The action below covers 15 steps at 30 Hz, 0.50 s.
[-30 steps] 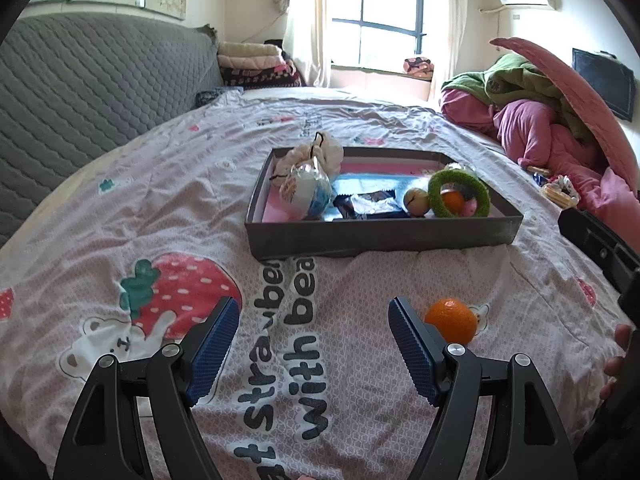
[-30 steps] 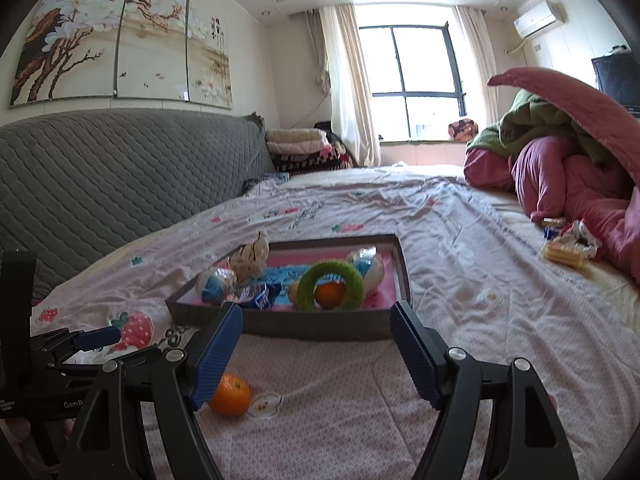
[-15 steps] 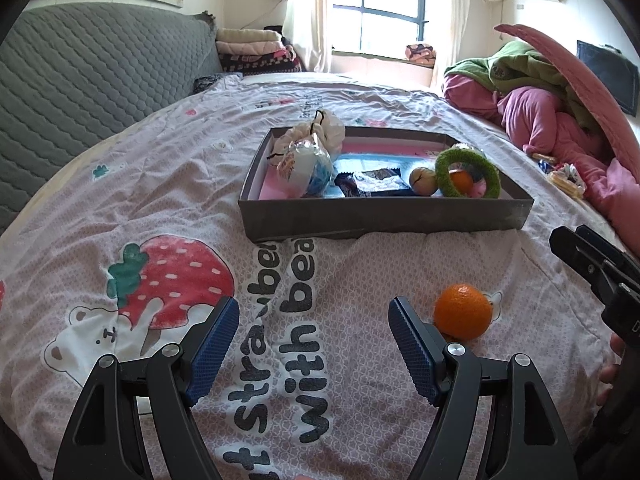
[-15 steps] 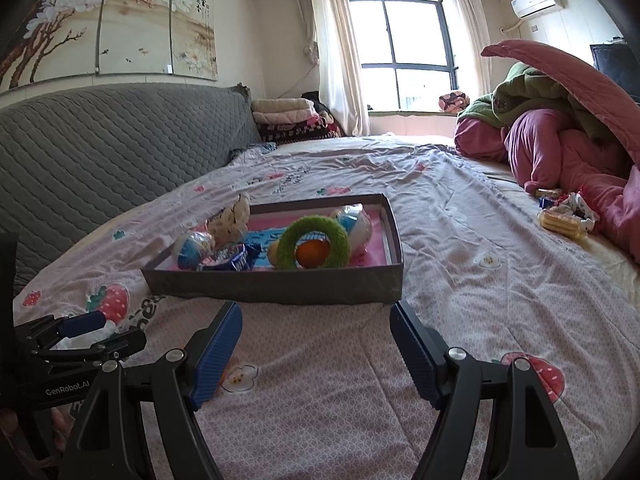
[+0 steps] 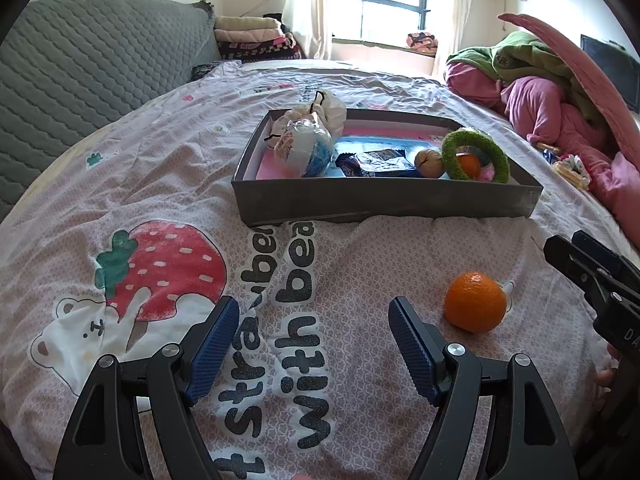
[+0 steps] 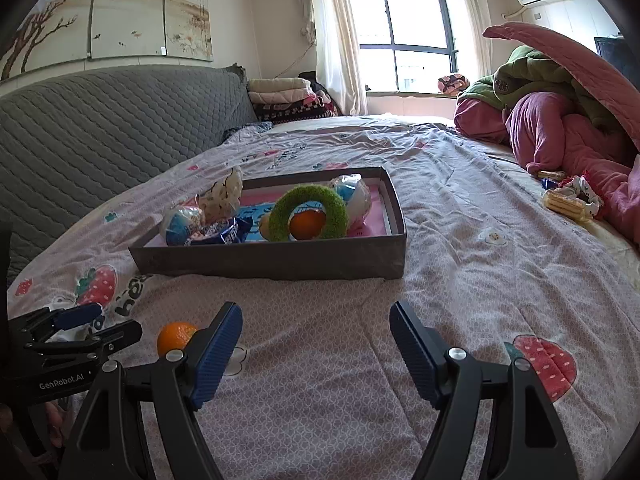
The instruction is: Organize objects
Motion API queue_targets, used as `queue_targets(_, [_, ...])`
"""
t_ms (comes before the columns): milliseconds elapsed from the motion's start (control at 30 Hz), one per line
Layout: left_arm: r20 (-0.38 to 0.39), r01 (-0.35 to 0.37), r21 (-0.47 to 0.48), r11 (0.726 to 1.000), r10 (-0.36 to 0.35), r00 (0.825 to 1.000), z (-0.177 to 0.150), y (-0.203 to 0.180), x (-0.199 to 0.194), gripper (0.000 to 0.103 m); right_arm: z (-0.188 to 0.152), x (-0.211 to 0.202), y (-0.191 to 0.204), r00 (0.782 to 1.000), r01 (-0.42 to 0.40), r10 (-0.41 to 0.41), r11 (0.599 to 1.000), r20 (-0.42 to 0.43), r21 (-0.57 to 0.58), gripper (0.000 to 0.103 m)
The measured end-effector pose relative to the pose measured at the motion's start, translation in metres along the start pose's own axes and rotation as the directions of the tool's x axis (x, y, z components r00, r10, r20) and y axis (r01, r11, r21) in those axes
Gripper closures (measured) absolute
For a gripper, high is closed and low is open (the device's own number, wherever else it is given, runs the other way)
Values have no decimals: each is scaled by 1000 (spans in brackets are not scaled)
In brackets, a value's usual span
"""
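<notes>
A loose orange [image 5: 475, 307] lies on the bedspread, just right of my left gripper [image 5: 314, 344], which is open and empty above the sheet. The same orange [image 6: 176, 337] shows in the right wrist view, partly hidden behind the left finger of my right gripper [image 6: 316, 350], also open and empty. A grey box [image 5: 384, 204] [image 6: 280, 260] stands beyond, holding a green ring [image 5: 474, 156] around a second orange [image 6: 307, 223], a blue wrapper [image 5: 376, 162], wrapped balls [image 5: 304, 146] and a white pouch [image 5: 326, 108].
A pile of pink and green bedding [image 6: 560, 120] fills the right side. Snack packets [image 6: 568, 200] lie near it. A grey quilted headboard [image 5: 80, 64] runs along the left. My right gripper's body [image 5: 596, 280] shows at the right edge of the left wrist view.
Both grippers have come lower and nearer the bedspread. The loose orange now looks larger in the left wrist view. It is back in the right wrist view.
</notes>
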<state>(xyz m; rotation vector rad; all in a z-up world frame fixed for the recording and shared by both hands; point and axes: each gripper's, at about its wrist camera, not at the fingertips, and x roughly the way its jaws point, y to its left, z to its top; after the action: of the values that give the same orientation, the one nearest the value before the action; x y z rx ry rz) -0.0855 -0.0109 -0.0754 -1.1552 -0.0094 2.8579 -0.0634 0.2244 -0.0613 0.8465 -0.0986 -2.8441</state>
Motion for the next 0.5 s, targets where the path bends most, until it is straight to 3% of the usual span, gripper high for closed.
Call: queue_targets(500, [-11, -10, -14, 1000, 10, 1000, 0, 3, 8, 25, -5, 12, 2, 999, 4, -4, 1000, -44, -1, 27])
